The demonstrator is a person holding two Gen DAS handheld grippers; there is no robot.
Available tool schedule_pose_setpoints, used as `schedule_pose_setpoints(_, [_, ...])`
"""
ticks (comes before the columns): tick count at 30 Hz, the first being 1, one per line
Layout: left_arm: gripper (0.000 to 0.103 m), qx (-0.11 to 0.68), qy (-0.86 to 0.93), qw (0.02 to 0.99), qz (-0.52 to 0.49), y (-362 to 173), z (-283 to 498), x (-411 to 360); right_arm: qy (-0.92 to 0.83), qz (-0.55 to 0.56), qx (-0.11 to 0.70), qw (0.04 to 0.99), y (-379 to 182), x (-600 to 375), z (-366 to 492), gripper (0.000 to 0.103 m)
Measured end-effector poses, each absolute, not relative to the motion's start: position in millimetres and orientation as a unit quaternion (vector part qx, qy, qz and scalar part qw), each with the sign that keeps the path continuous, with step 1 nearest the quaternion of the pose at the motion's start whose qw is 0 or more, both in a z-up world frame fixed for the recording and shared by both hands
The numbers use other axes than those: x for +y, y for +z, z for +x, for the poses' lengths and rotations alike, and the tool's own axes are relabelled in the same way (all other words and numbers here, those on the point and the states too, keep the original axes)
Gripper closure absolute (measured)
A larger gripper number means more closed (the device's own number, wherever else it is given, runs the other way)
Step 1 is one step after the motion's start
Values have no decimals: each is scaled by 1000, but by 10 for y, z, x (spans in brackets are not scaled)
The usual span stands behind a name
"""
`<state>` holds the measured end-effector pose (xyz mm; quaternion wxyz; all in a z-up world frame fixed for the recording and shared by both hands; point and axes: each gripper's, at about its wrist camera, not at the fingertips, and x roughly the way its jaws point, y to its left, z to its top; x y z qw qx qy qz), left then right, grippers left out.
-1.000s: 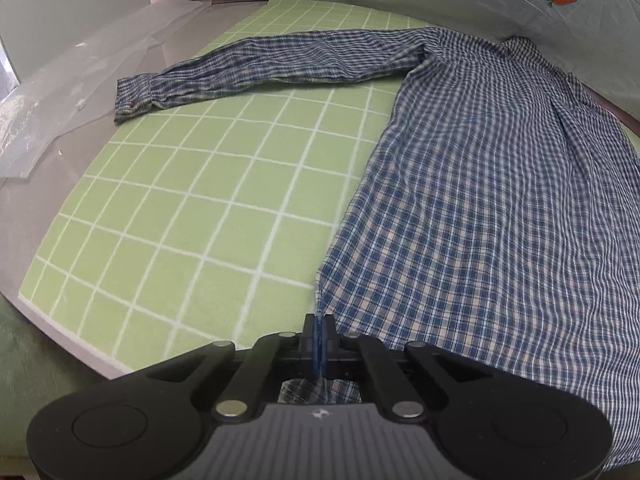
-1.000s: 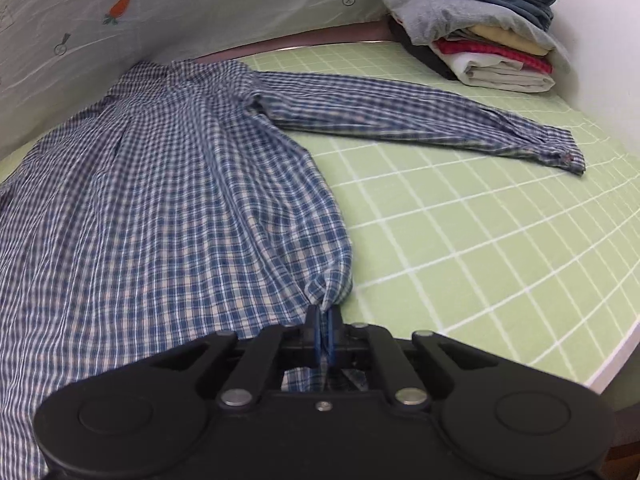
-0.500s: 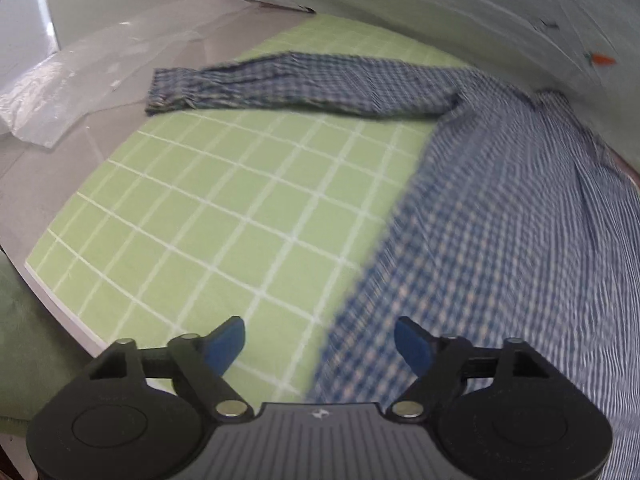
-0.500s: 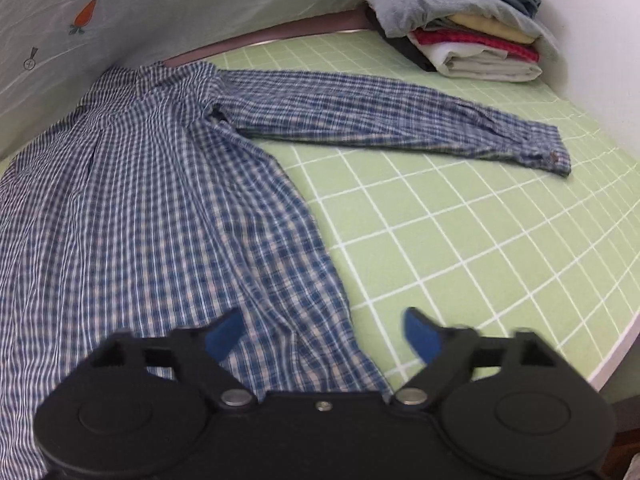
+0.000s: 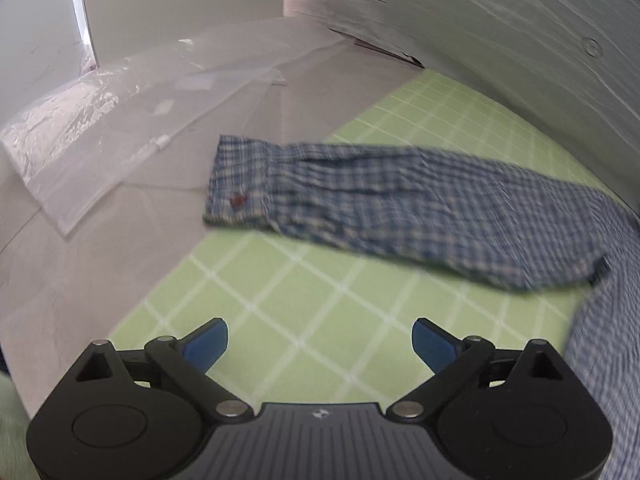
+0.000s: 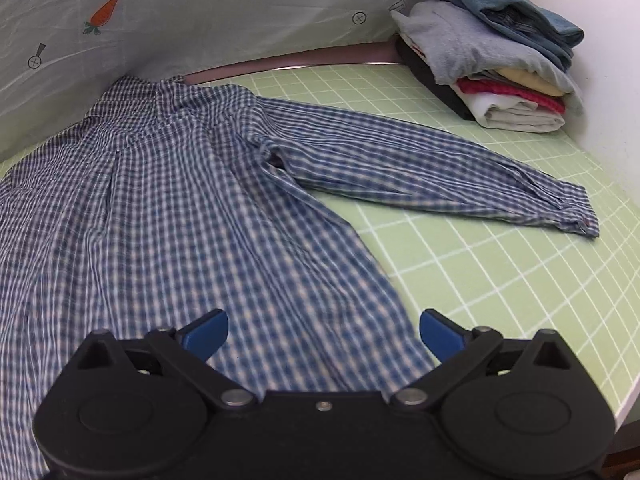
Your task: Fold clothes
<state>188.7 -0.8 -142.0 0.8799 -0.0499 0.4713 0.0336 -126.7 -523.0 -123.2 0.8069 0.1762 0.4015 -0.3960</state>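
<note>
A blue and white checked shirt (image 6: 168, 216) lies flat on the green grid mat (image 6: 500, 280), sleeves spread. Its right sleeve (image 6: 440, 176) reaches toward the mat's right edge. In the left wrist view the left sleeve (image 5: 392, 204) lies across the mat, its cuff (image 5: 236, 184) partly on the bare table. My left gripper (image 5: 320, 344) is open and empty above the mat, short of that sleeve. My right gripper (image 6: 324, 334) is open and empty over the shirt's lower right part.
A stack of folded clothes (image 6: 492, 52) stands at the mat's far right corner. Clear plastic bags (image 5: 132, 120) lie on the table left of the mat. A carrot-print cloth backdrop (image 6: 200, 12) rises behind the shirt. The table edge (image 6: 624, 392) curves at right.
Both grippers let go of the shirt's bottom corners and opened. The left one swung left and forward toward the left sleeve. The right one rose and moved forward over the shirt.
</note>
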Motion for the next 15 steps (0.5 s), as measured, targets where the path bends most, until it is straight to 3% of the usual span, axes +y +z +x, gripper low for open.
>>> schedule_pose_setpoints(7, [5,460,87,881,-68,-1537,2455,126,-413,159,442,780,-1306,-5145,-939,0])
schedule_pose_setpoints(15, [5,453,65,889,-32,-1616,2573,-102,-426,129,493,747,-1377,-5084,-848,0])
